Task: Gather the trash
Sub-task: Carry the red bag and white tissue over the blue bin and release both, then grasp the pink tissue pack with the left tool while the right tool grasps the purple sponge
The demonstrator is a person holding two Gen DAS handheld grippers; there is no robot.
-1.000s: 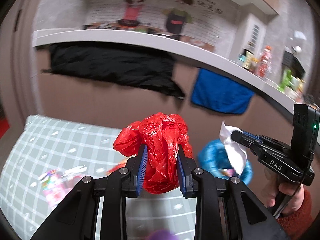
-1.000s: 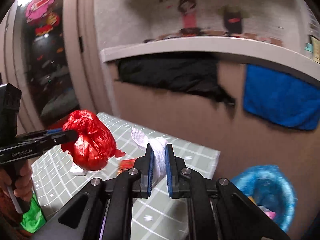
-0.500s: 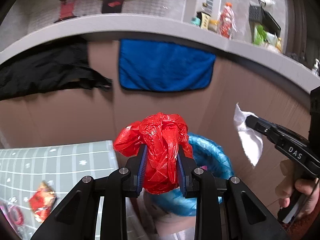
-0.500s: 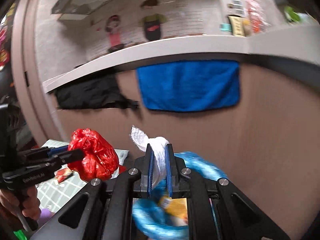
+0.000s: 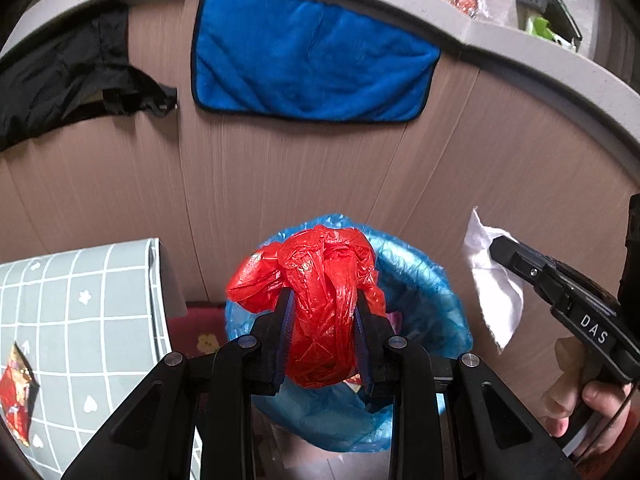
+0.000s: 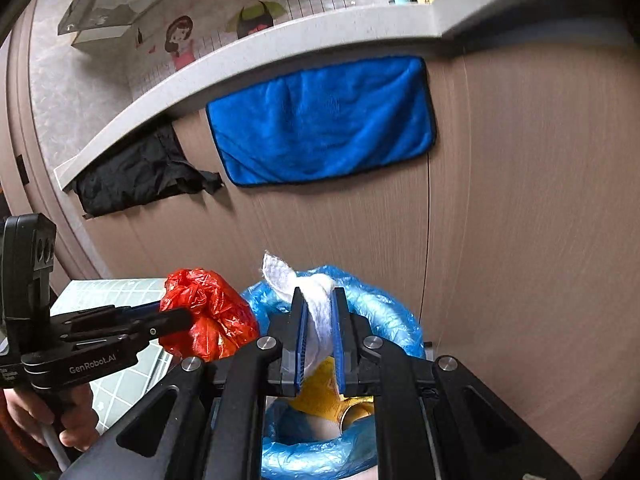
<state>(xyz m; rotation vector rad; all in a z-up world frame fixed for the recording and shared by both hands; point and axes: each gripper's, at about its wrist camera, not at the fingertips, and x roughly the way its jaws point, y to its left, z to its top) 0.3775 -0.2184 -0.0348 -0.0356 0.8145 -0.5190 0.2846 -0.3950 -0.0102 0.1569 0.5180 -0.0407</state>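
Both hands swung off the checkered table to the blue-lined trash bin: our left gripper clamps the red plastic bag lower centre directly over it, right gripper pinching the white tissue likewise.

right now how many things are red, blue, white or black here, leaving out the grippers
red: 2, crumpled red plastic bag, red snack wrapper on the checked tablecloth
blue: 2, blue plastic bin liner, blue microfibre towel
white: 1, white crumpled tissue
black: 1, black cloth hanging under the counter
total: 6
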